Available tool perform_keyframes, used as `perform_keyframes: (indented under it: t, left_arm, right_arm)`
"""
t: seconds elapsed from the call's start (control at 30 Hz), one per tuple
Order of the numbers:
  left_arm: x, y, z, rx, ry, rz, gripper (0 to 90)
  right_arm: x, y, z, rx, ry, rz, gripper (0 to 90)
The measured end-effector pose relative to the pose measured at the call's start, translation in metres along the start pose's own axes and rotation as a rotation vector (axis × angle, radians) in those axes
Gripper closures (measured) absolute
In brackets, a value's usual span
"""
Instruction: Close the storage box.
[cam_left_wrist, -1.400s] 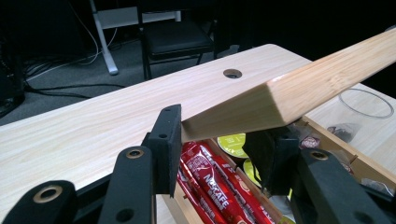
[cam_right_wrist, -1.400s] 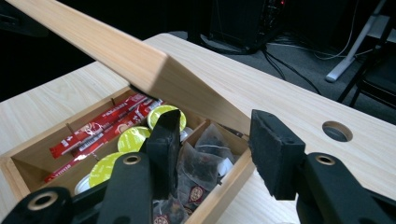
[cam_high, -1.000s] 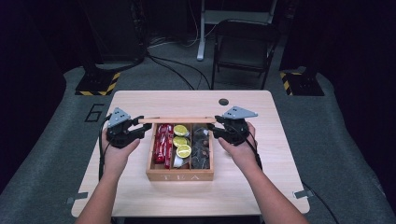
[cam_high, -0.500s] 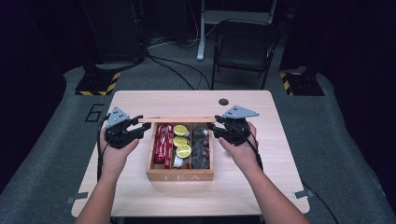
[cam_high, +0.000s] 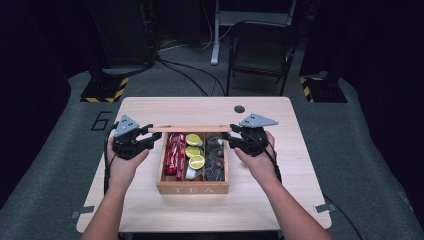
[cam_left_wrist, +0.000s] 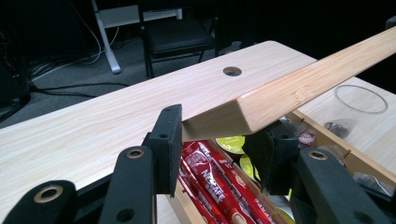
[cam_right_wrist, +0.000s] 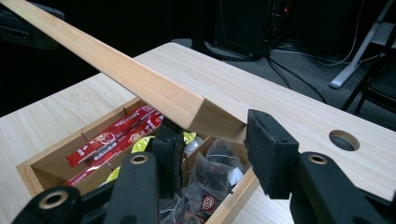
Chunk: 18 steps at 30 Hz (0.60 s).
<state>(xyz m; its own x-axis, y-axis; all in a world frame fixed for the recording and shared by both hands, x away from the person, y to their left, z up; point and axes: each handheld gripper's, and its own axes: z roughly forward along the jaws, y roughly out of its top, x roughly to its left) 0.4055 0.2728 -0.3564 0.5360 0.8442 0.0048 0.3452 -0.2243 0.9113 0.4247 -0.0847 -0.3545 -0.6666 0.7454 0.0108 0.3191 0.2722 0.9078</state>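
Note:
A wooden box (cam_high: 192, 189) marked TEA stands mid-table. It holds red stick packets (cam_high: 173, 152), yellow-green round pods (cam_high: 193, 150) and dark tea bags (cam_high: 216, 157). Its flat wooden lid (cam_high: 190, 129) hangs over the box's far edge, seen edge-on from above. My left gripper (cam_high: 150, 137) is shut on the lid's left end, and the pads (cam_left_wrist: 168, 140) clamp that end (cam_left_wrist: 261, 105) in the left gripper view. My right gripper (cam_high: 229, 137) is shut on the lid's right end (cam_right_wrist: 140, 79), which lies between its pads (cam_right_wrist: 271, 149) above the open box (cam_right_wrist: 32, 170).
The light wooden table (cam_high: 150, 210) has a round cable hole (cam_high: 239, 109) behind the box. A dark folding chair (cam_high: 262, 50) and a white stand (cam_high: 217, 30) are on the floor beyond the far edge, with cables (cam_high: 185, 75) trailing there.

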Motion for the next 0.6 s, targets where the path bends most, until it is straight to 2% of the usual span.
perform_keyframes:
  t: [0.2,0.33,0.47,0.6]
  left_arm:
    - [-0.005,0.005,-0.006,0.027,0.015,0.018,57.1]
    - [-0.003,0.011,-0.007,0.083,-0.004,0.044,57.1]
    - [-0.005,0.012,-0.01,0.084,-0.004,0.062,57.0]
    - [-0.005,0.006,-0.012,0.067,-0.018,0.052,56.9]
  right_arm:
    - [-0.002,0.0,-0.004,0.003,0.029,0.034,58.3]
    - [-0.001,0.0,-0.006,0.007,0.035,0.028,58.5]
    - [0.0,0.0,-0.01,0.005,0.036,0.02,59.7]
    - [0.001,-0.002,-0.013,0.003,0.048,0.012,59.9]
